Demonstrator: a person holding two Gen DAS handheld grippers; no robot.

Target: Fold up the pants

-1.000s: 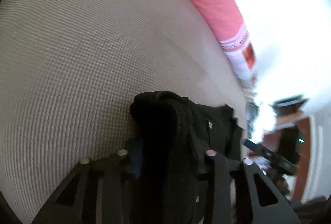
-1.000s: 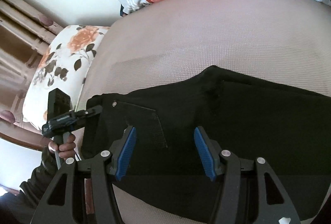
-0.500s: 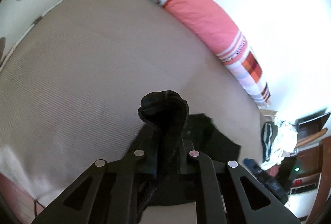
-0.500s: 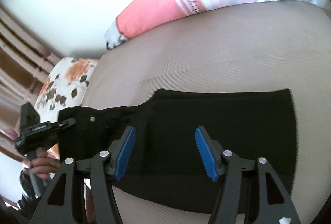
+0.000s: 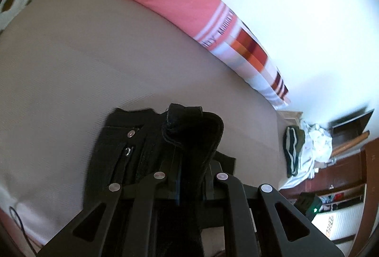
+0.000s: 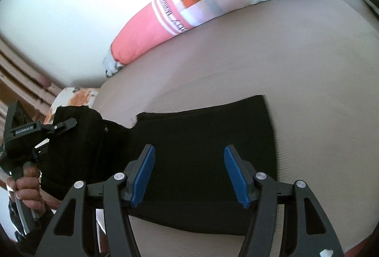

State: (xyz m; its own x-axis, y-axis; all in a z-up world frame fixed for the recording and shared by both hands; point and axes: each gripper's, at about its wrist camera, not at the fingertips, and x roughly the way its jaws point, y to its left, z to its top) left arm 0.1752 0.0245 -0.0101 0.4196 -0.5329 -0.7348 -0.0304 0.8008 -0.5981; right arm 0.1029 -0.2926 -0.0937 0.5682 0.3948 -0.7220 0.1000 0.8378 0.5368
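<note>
Black pants (image 6: 203, 136) lie on a beige bed (image 6: 296, 72), legs folded into a flat block. My left gripper (image 5: 191, 162) is shut on the waistband end of the pants (image 5: 189, 136) and holds it lifted above the bed; the buttoned front (image 5: 123, 145) hangs to its left. In the right wrist view the left gripper (image 6: 68, 124) shows at the left with the raised waist part (image 6: 78, 138). My right gripper (image 6: 189, 174) is open and empty, hovering over the flat pants near their front edge.
A long pink and checked pillow (image 5: 201, 10) lies along the wall at the far bed edge. A floral pillow (image 6: 80, 95) is at the head end. A heap of clothes (image 5: 305, 145) and dark wooden furniture (image 5: 350, 129) stand beyond the bed's foot.
My left gripper has lifted the waistband and carried it over toward the leg side. My right gripper has pulled back and up, so more of the pants shows.
</note>
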